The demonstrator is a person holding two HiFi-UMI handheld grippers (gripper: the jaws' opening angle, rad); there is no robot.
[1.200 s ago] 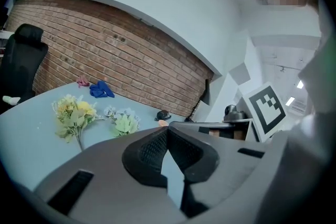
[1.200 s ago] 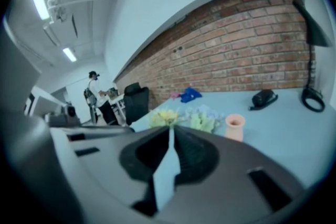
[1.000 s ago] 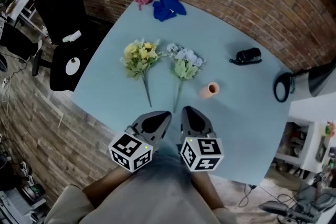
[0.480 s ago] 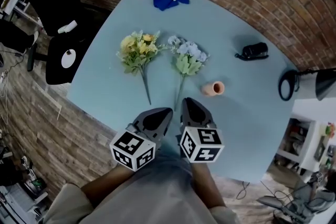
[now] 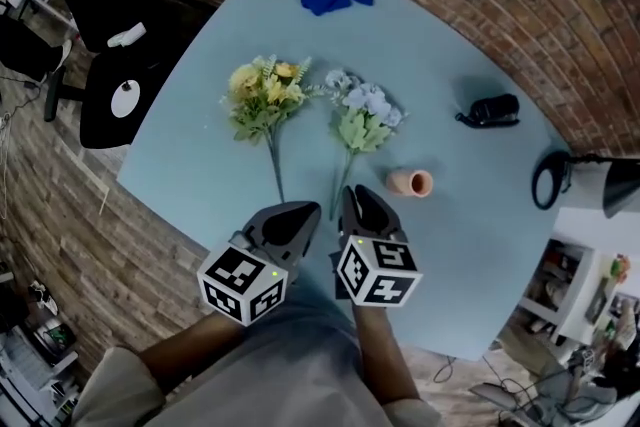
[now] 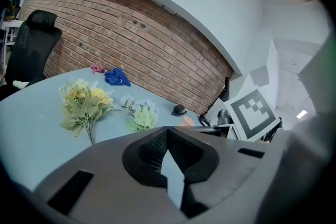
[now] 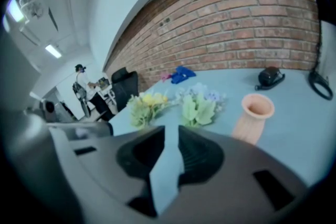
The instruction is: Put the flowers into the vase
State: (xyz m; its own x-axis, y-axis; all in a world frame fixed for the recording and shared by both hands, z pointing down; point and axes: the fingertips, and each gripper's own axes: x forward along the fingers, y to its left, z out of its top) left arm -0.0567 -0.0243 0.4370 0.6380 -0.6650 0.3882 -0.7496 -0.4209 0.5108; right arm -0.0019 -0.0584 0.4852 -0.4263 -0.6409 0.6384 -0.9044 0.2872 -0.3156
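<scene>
A: Okay, left gripper [image 5: 316, 207], claw state?

B: Closed right up. The jaws meet at the tip and there's nothing in them. It's over the table [image 5: 450, 245] edge, touching nothing I can see.

A: Right gripper [image 5: 350, 191]?

B: Its jaws are a sliver apart. Bare table shows through the slit, nothing gripped.

A: And the vase [image 5: 410, 182]?

B: Peach-coloured, standing upright on the table, mouth up. The right gripper is near it but not touching. The left gripper sits just past the right one, on the side away from the vase.

A: Flowers?

B: Two bunches, both lying flat on the table, neither in the vase yet. The pale blue bunch [image 5: 362, 115] is the one nearest the vase. Its stem runs down to the right gripper's tip; whether they touch, I can't tell. The yellow bunch [image 5: 265, 100] lies farther from the vase, beyond the pale one, with their heads close together.
</scene>
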